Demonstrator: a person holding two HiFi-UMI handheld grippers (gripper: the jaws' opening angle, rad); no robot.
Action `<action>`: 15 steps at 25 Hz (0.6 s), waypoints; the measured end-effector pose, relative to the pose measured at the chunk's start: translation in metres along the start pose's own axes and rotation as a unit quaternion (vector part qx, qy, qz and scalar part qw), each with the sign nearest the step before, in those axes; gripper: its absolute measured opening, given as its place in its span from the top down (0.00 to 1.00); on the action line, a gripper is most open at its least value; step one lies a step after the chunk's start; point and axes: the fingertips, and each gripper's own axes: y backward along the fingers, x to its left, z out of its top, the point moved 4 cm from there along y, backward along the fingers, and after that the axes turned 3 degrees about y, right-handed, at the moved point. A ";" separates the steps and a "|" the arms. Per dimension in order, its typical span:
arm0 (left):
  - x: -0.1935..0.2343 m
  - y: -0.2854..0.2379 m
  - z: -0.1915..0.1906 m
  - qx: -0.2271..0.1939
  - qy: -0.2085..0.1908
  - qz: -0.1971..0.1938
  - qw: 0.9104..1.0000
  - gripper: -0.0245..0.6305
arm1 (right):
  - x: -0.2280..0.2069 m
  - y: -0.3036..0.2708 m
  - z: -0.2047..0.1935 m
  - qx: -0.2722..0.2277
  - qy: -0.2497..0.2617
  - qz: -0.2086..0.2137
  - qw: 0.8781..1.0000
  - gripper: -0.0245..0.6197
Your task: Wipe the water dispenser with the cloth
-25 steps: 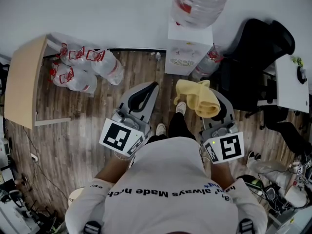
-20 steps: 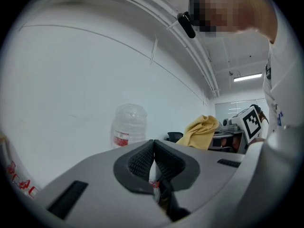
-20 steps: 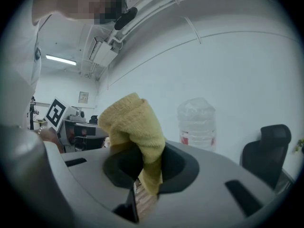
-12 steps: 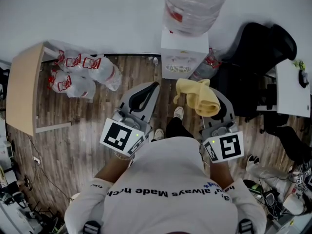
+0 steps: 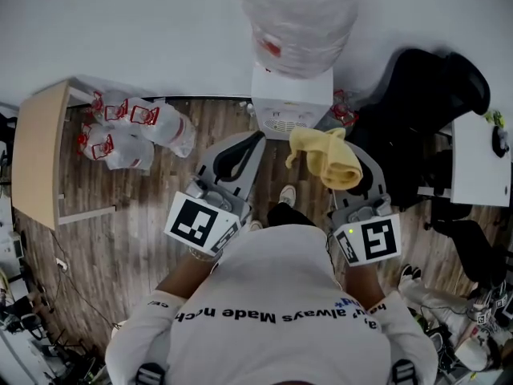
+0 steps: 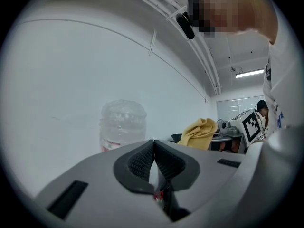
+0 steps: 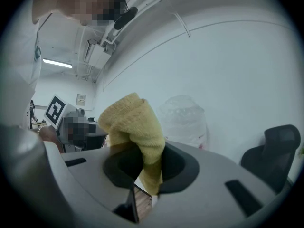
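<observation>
The white water dispenser stands against the wall ahead, with a large clear bottle on top; the bottle shows in both gripper views. My right gripper is shut on a yellow cloth that bunches up above its jaws, just short of the dispenser's right front. The cloth fills the jaw gap in the right gripper view. My left gripper is shut with nothing in it, its ribbed pads pressed together, left of the dispenser's base.
Plastic bags lie on the wooden floor at the left beside a light wooden table. A black office chair stands right of the dispenser, and a white desk further right. Cables and clutter sit at the lower corners.
The person has stepped closer to the dispenser: it and the bottle now sit nearer and lower in the head view. Both grippers keep their pose, the cloth still held.
</observation>
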 end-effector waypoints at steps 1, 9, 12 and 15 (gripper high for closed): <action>0.000 -0.007 0.000 0.000 0.000 0.001 1.000 0.93 | -0.007 -0.002 0.000 -0.001 0.000 0.002 1.000 0.85; 0.004 -0.045 -0.002 -0.001 -0.004 0.016 1.000 0.93 | -0.044 -0.020 -0.004 -0.002 0.005 0.018 1.000 0.85; 0.005 -0.051 -0.004 0.000 0.000 0.023 1.000 0.93 | -0.049 -0.025 -0.005 -0.002 0.006 0.026 1.000 0.85; 0.007 -0.055 -0.005 0.001 0.002 0.024 1.000 0.93 | -0.051 -0.030 -0.005 0.001 0.007 0.031 0.999 0.85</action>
